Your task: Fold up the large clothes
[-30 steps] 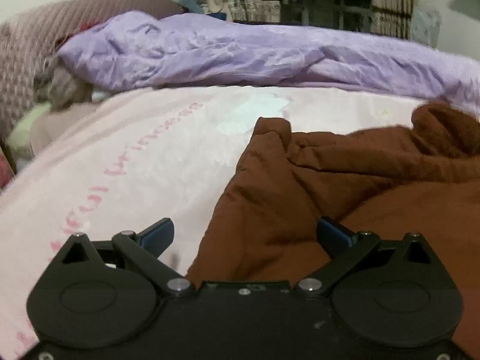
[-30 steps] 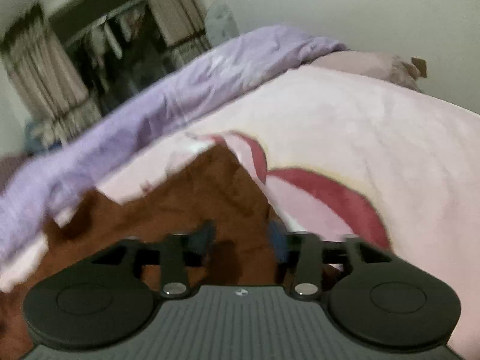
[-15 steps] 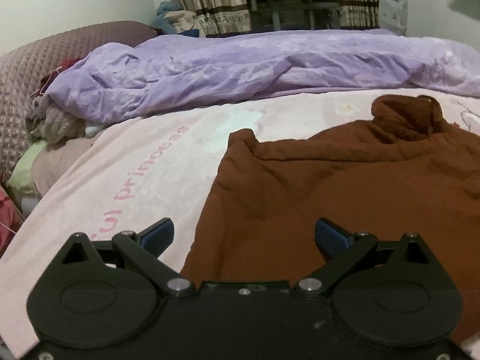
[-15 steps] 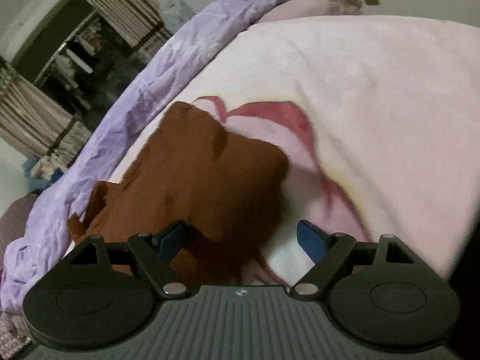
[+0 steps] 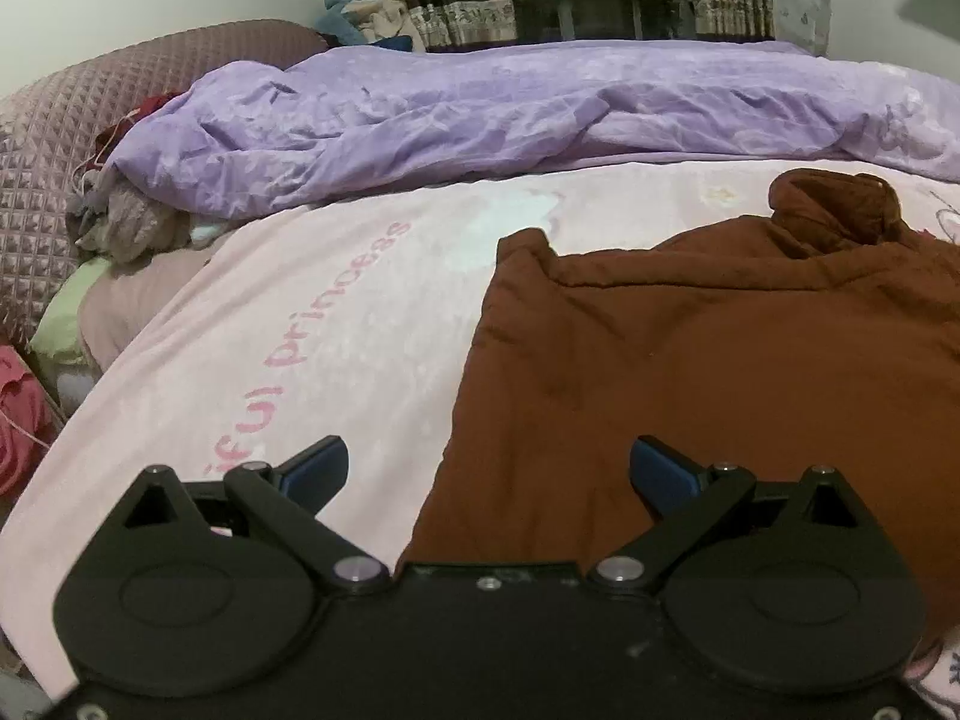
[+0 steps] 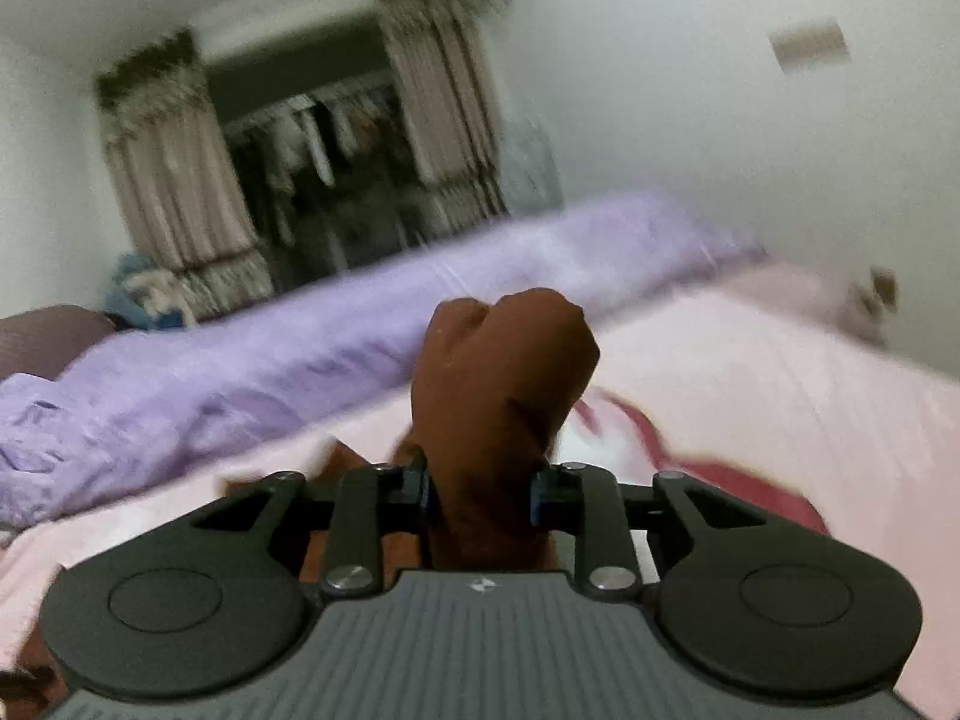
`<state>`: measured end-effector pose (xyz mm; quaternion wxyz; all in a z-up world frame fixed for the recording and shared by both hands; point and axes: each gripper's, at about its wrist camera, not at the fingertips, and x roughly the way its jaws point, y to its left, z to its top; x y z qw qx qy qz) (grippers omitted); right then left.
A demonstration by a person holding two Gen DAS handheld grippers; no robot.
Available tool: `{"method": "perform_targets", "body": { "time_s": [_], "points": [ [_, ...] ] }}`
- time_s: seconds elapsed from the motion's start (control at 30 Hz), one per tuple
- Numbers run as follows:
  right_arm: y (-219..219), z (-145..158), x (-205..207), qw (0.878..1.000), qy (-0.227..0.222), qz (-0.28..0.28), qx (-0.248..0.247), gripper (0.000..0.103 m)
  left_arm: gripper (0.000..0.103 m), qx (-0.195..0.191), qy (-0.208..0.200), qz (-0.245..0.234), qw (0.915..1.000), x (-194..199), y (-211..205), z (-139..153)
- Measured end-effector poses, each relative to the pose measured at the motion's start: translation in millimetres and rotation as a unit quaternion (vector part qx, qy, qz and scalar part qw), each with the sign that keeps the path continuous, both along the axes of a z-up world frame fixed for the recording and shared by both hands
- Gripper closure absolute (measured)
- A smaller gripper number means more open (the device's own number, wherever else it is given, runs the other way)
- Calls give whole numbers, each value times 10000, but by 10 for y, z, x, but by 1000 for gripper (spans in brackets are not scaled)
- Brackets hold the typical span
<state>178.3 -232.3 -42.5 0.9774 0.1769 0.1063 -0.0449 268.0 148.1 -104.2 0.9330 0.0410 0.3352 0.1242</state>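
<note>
So the big rust-brown padded garment (image 5: 708, 372) is spread on the pale pink printed blanket (image 5: 336, 324), with a crumpled purple quilt (image 5: 480, 114) at 12 o'clock behind it. The left gripper (image 5: 487, 468) hangs wide open over its near edge, holding nothing. The right gripper (image 6: 480, 492) is closing on a bunched-up fold (image 6: 504, 372) of it, pads pressing the cloth.

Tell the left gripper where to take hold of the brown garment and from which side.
Grip the brown garment at its left edge, low down where it lies flat on the pink bedsheet, coming in from the sheet side. That edge is straight and exposed, and the open left gripper already straddles it. The right gripper is closing on a bunched end, so this likely balances the hold.
</note>
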Motion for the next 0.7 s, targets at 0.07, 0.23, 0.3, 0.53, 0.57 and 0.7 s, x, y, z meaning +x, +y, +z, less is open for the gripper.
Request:
{"method": "perform_targets", "body": {
  "time_s": [0.07, 0.23, 0.3, 0.53, 0.57, 0.7],
  "points": [
    [341, 215, 14, 9985, -329, 371, -239, 75, 0, -7, -30, -21, 10000, -17, 29, 41],
    [1329, 757, 11, 9851, -999, 1260, -608, 77, 0, -12, -246, 29, 9997, -105, 206, 271],
    [1625, 900, -58, 9759, -1339, 1548, -761, 77, 0, -10, -342, 64, 9994, -154, 295, 357],
    [2455, 326, 48, 9612, -612, 2366, -1280, 77, 0, -72, -97, 343, 9993, -281, 650, 179],
    [2550, 170, 89, 9581, -412, 2455, -1417, 77, 0, -99, -9, 395, 9992, -277, 680, 116],
    [2801, -195, 23, 9491, 94, 2791, -1453, 77, 0, -256, 229, 464, 9983, -289, 727, -98]
  ]
}}
